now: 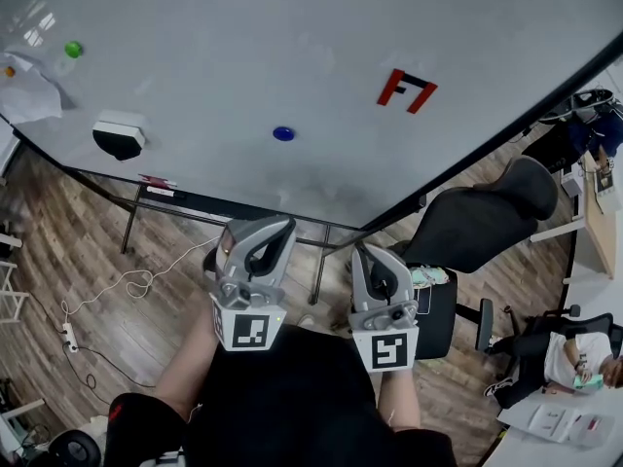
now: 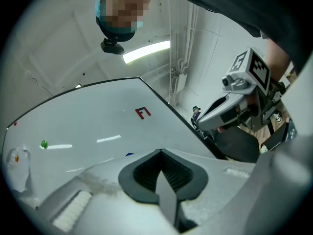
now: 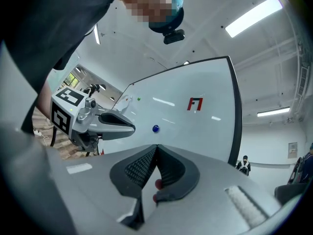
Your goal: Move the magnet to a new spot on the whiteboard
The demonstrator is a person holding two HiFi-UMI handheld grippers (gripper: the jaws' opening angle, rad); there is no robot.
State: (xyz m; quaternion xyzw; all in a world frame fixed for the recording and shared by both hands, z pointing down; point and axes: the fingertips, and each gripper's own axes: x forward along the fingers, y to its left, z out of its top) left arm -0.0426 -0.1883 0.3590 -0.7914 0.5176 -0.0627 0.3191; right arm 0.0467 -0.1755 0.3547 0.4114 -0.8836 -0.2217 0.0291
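Currently see blue magnet (image 1: 283, 133) stuck on whiteboard (image 1: 292, 37), approx mid-board in head view, down-left of red/blk F mark (image 1: 406, 89) and well apart from it. Note green magnet (image 1: 73, 49) far off twd board's upper left, w/ tiny orange dot (image 1: 9, 70) at the edge beside crumpled white sheet (image 1: 29, 93); can't tell cloth vs paper. Spot eraser (image 1: 119, 134) on board below that sheet, left of blue magnet w/ bare board btwn. Find left hand-held gripper (image 2: 159, 153) w/ jaws pressed together, nothing btwn them, held low in front of torso, clear of board. Find right hand-held gripper (image 3: 155, 148) just beside it, jaws likewise meeting at tips, empty, touching nothing. Read both as aimed up twd board's lower edge, neither reaching blue magnet. From right gripper view, catch blue magnet just above the closed tips, w/ F mark up-right and left hand-held gripper off to the side. From left gripper view, glimpse only a sliver of blue magnet over the jaw housing. Below board, make out small red-white item (image 1: 156, 181) on ledge, wood floor (image 1: 88, 241), white cable (image 1: 127, 285) running to power strip (image 1: 68, 336). At right, see blk office chair (image 1: 487, 224) by board's corner and seated person (image 1: 569, 358) near a table (image 1: 521, 448) w/ papers (image 1: 550, 418).
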